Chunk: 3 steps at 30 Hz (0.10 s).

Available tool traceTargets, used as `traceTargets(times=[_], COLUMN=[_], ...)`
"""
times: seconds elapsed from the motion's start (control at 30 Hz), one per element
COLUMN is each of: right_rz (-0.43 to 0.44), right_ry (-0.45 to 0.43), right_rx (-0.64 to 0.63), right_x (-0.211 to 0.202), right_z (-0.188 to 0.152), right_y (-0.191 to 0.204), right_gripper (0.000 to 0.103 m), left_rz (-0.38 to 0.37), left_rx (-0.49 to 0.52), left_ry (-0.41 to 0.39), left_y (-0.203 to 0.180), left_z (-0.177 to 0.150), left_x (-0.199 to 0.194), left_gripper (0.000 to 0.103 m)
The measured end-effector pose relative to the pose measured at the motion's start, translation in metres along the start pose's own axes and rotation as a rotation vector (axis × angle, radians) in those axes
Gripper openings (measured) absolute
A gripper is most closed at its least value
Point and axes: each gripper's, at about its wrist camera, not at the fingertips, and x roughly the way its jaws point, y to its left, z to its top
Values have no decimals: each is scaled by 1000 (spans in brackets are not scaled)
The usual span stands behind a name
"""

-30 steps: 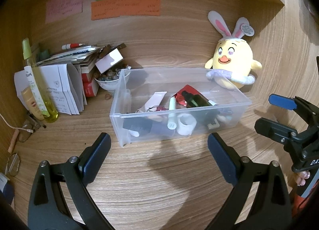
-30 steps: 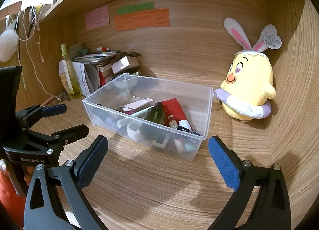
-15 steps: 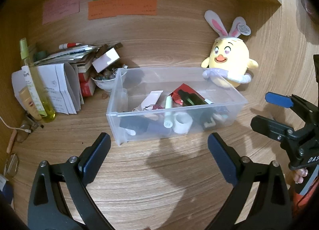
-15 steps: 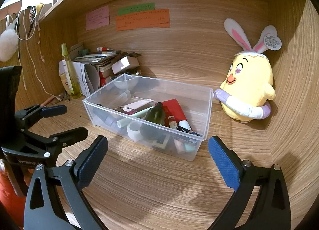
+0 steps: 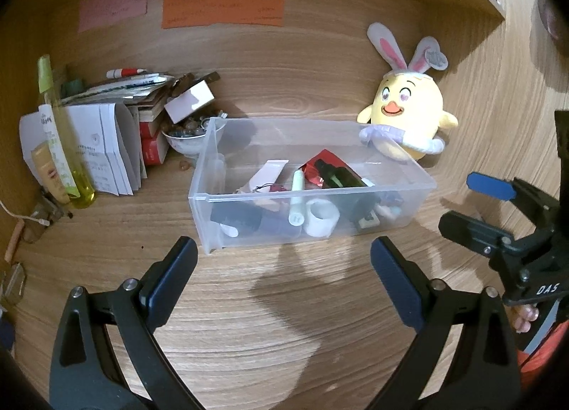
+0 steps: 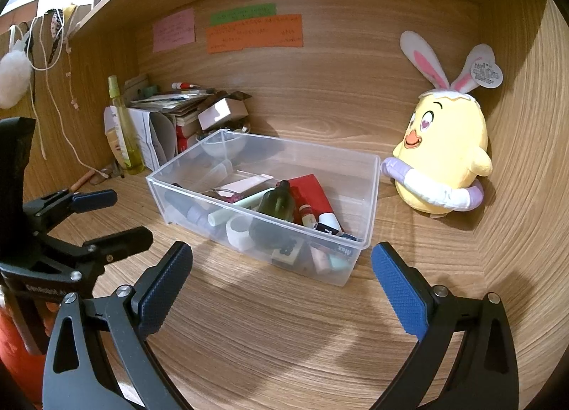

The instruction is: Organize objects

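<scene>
A clear plastic bin (image 5: 421,184) (image 6: 368,228) stands on the wooden desk, holding several small items: a white tube (image 5: 266,175), a green bottle (image 6: 279,202), a pale marker (image 5: 297,200), a white roll (image 6: 238,232) and a red packet (image 6: 311,193). My left gripper (image 5: 282,275) hovers open in front of the bin, empty. My right gripper (image 6: 281,273) is open and empty too, near the bin's right front corner. Each gripper shows in the other's view: the right gripper (image 5: 480,209) and the left gripper (image 6: 106,218).
A yellow chick plush with rabbit ears (image 5: 409,122) (image 6: 444,157) sits behind the bin at the right wall. At back left: a paper and book stack (image 5: 117,132), a bowl (image 5: 188,139), a yellow-green spray bottle (image 5: 60,147). Sticky notes (image 6: 254,33) hang on the back wall.
The left gripper has drifted slightly; the bin and plush sit a little further left and lower in its view. The right gripper has barely moved. Both stay open.
</scene>
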Motion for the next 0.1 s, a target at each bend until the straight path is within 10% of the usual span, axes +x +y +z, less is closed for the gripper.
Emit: traceTargets(times=[0.1], right_rz=[-4], right_ry=[3], right_rx=[-2], right_x=[1], right_z=[0], right_y=[-1], right_gripper=[101], left_rz=[-3], left_rx=[-12], left_ry=[10], left_y=[2], left_z=[1], left_x=[1], left_gripper=[101])
